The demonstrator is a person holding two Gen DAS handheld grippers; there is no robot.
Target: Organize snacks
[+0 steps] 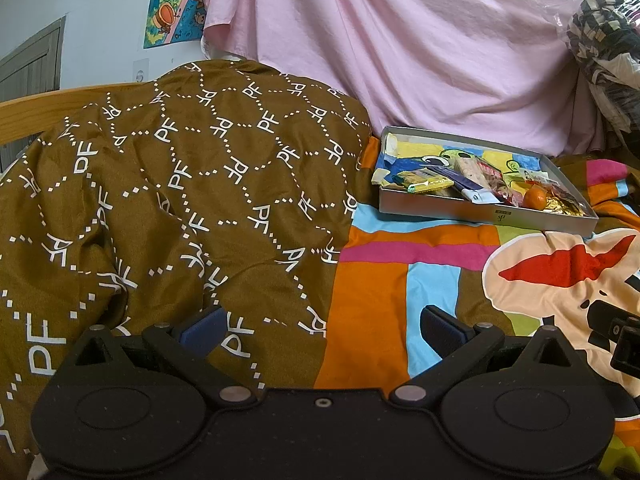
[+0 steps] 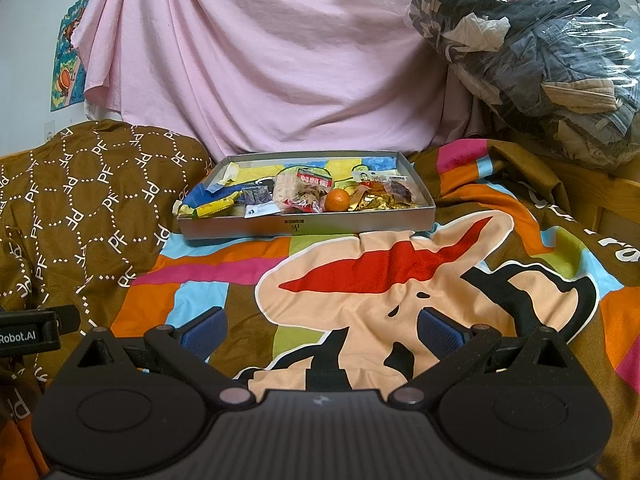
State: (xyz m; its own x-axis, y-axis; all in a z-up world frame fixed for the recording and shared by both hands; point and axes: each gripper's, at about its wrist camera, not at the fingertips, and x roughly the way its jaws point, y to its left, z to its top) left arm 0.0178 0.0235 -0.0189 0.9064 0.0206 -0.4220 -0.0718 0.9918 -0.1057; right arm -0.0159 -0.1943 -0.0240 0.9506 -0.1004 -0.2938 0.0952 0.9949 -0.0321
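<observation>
A shallow grey tray [image 2: 308, 226] lies on the bed ahead in the right wrist view, and at the right in the left wrist view [image 1: 484, 212]. It holds several snacks: a small orange [image 2: 337, 200] [image 1: 535, 198], a yellow wrapped bar [image 2: 214, 208] [image 1: 426, 182], a clear pack of biscuits [image 2: 298, 190], a dark blue packet [image 1: 460, 178] and gold wrappers [image 2: 374, 200]. My left gripper [image 1: 324, 330] is open and empty, low over the bedding, well short of the tray. My right gripper [image 2: 322, 330] is open and empty, facing the tray from a distance.
A brown "PF" patterned quilt [image 1: 160, 200] is heaped at the left. A colourful cartoon blanket [image 2: 380, 280] covers the bed. A pink sheet [image 2: 260, 60] hangs behind. A plastic-wrapped bundle of clothes [image 2: 540, 52] sits at the back right. The left gripper's body shows at the right wrist view's left edge [image 2: 28, 332].
</observation>
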